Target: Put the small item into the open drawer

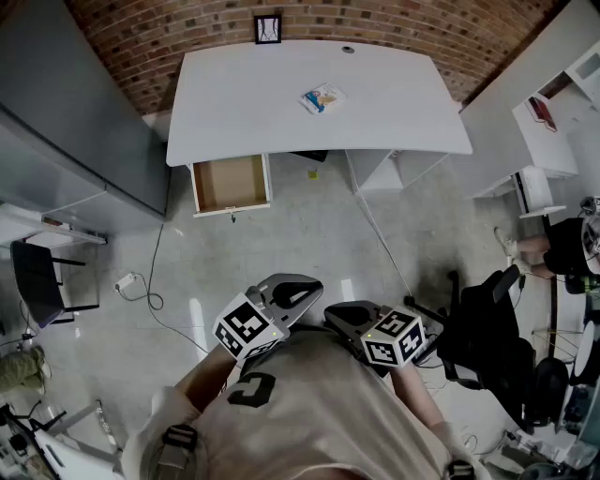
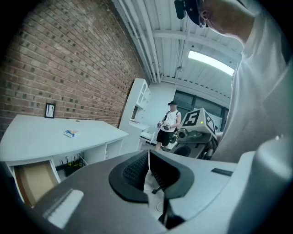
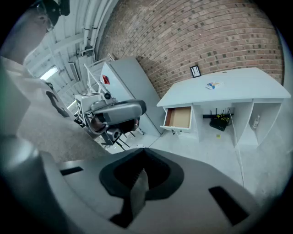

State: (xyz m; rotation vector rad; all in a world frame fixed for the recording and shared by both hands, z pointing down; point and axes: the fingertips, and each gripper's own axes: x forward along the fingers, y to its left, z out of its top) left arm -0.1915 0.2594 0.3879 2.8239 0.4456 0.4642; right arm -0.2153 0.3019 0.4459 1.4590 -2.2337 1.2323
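Standing well back from the tabletop (image 1: 244, 103), the person has not yet begun the pick. I judge this to be the approach step, with both tools held close to the body over the floor (image 1: 300, 234).

Farthest left, well ahead of the left tool (image 1: 292, 289) and off to its left, the drawer (image 1: 230, 183) stands pulled out from under the tabletop's left end. Its brown bottom is bare as far as can be seen. The left tool has its jaws brought together, with only a thin slit between the ribbed pads and nothing in them.

Further right, far ahead of both tools, the small item (image 1: 322, 97) lies flat on the tabletop. It is light-coloured with blue and yellow print, to the right of the drawer and farther back toward the brick wall (image 1: 169, 37). A picture frame (image 1: 268, 29) stands at the tabletop's back edge, beyond it.

The right tool (image 1: 354, 321) sits just beside the left one, likewise closed with nothing between its jaws.

The next move, as I judge it, calls for walking forward until the small item is within reach, then spreading one tool's jaws and coming down over it. Because it looks flat and thin, it may need a low pinch at one edge. It would then have to be carried left and back toward the person and let go over the drawer.
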